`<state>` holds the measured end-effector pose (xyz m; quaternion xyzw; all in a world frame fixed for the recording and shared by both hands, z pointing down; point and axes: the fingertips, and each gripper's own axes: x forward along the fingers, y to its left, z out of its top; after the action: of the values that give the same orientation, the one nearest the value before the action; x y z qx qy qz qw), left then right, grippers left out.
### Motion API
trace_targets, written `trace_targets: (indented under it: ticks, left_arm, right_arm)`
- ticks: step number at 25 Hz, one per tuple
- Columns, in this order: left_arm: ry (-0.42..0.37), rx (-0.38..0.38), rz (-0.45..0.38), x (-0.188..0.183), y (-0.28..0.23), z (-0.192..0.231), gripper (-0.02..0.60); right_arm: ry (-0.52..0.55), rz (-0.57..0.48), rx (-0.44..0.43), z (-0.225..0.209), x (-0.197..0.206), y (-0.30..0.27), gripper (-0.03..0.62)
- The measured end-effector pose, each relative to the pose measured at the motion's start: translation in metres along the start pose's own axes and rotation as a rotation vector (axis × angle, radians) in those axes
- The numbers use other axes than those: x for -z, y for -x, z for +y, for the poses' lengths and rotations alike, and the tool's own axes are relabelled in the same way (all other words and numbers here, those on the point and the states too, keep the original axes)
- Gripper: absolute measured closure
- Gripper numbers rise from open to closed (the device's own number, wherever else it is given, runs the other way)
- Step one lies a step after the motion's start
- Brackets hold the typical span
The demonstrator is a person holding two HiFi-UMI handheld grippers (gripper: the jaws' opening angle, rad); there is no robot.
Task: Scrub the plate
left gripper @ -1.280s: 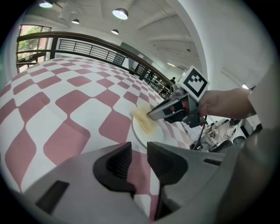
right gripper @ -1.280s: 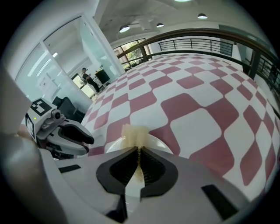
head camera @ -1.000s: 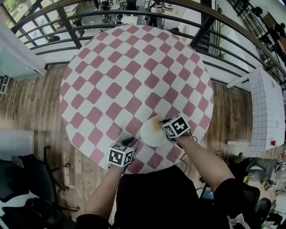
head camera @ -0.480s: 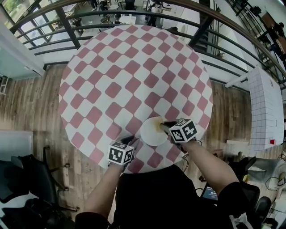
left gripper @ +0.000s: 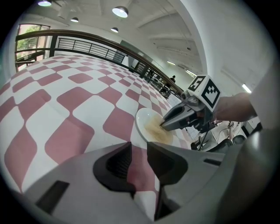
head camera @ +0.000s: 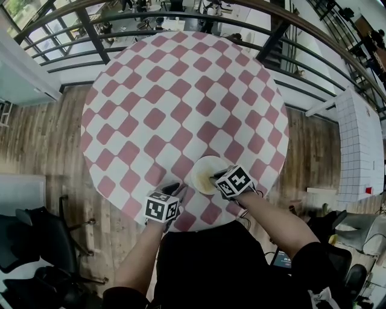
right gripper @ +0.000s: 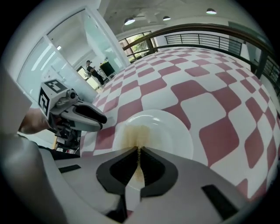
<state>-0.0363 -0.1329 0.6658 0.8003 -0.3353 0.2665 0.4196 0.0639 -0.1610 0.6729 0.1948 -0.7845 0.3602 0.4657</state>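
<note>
A white plate (head camera: 202, 171) with a brownish smear (right gripper: 132, 131) sits near the front edge of the round red-and-white checked table (head camera: 175, 102). My right gripper (head camera: 216, 175) reaches over it from the right with its jaws together. In the right gripper view the right gripper (right gripper: 139, 151) is right over the smear, with only a thin yellowish slit between the jaws. The left gripper view shows the plate (left gripper: 144, 126) and the right gripper (left gripper: 163, 126) touching the smear. My left gripper (head camera: 174, 189) rests left of the plate, apart from it. The left gripper (left gripper: 138, 151) is slightly open and empty.
A dark metal railing (head camera: 181, 18) curves round the far side of the table. Wooden floor (head camera: 36, 139) lies to the left, a black chair (head camera: 36, 241) at lower left, and a white tiled block (head camera: 360, 151) at the right.
The right gripper slid right over the plate's edge, then came back left onto the plate. The left gripper has barely moved.
</note>
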Motion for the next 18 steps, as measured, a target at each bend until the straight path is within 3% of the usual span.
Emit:
trace_targets:
  ticks: [8, 14, 18]
  left_arm:
    - [-0.021, 0.019, 0.002, -0.005, -0.005, -0.006, 0.468]
    - [-0.032, 0.021, 0.008, -0.007, -0.006, -0.009, 0.468]
    - [-0.033, 0.022, 0.019, -0.003, -0.008, -0.008, 0.468]
  right_arm:
    - [0.079, 0.034, 0.163, -0.048, 0.016, 0.030, 0.566]
    - [0.065, 0.040, 0.302, -0.098, 0.028, 0.062, 0.566]
    - [-0.025, -0.026, 0.278, -0.104, 0.019, 0.069, 0.566]
